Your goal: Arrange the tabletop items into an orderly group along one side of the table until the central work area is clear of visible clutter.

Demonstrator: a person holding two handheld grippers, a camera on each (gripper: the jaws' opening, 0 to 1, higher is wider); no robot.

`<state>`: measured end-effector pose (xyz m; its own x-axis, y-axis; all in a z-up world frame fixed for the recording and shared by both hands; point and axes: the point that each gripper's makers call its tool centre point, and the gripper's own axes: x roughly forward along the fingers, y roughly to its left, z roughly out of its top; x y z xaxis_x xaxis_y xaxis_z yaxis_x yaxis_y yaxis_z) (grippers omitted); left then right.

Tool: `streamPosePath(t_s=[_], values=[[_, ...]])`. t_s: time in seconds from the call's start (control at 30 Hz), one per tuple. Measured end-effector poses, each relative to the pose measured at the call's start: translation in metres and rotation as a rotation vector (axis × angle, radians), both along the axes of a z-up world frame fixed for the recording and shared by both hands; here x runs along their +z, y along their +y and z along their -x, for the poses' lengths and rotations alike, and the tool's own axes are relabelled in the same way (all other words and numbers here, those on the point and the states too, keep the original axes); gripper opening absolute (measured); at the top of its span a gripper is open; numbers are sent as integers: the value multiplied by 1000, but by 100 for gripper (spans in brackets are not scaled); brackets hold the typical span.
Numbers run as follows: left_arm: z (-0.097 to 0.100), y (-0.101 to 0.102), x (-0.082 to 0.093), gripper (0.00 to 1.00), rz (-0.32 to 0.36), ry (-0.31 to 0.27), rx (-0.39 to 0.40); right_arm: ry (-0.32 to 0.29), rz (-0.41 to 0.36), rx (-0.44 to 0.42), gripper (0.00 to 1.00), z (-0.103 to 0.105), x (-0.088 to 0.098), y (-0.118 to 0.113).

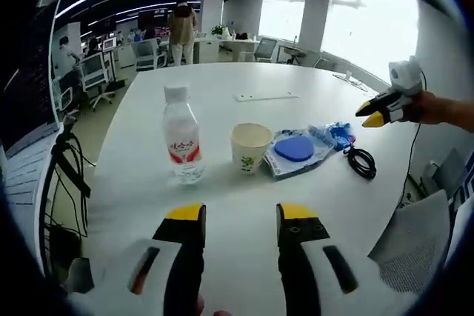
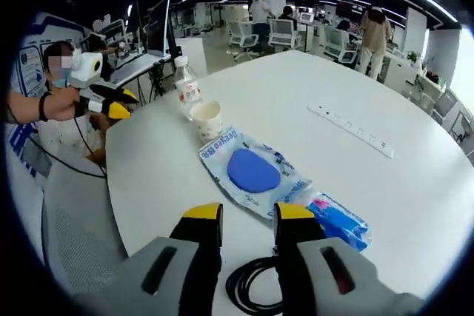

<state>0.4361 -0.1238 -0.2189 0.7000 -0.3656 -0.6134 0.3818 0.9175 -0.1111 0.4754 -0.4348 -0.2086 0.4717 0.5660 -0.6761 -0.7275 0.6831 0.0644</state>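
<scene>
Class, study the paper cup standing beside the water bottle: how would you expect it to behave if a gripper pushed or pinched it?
The paper cup looks open-topped and thin-walled, so a firm pinch would probably crush its rim. Nothing shows inside it; if it is empty, it is likely very light and may slide or tip rather than resist. It stands close to the water bottle, so a sideways push might knock the two together.

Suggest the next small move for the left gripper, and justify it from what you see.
Probably ease the left gripper forward and slightly left to the bottle. Its jaws are open and empty, the bottle stands upright just ahead, nearest to it, beside the cup, with bare table around to shift it along.
</scene>
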Motion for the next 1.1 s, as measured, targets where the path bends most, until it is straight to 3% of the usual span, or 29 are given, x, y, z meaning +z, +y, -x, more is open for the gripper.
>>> streamPosePath(t_s=[0.33, 0.63, 0.9, 1.1], values=[[-22, 2, 1, 37, 8, -2, 22, 1, -43, -84, 26, 16, 7, -39], [-40, 8, -1, 37, 26, -3, 65, 19, -51, -141, 26, 34, 1, -66], [-62, 22, -3, 39, 29, -8, 110, 25, -53, -175, 27, 43, 2, -82], [-70, 21, -6, 40, 44, -3, 147, 29, -54, -202, 27, 50, 2, -91]])
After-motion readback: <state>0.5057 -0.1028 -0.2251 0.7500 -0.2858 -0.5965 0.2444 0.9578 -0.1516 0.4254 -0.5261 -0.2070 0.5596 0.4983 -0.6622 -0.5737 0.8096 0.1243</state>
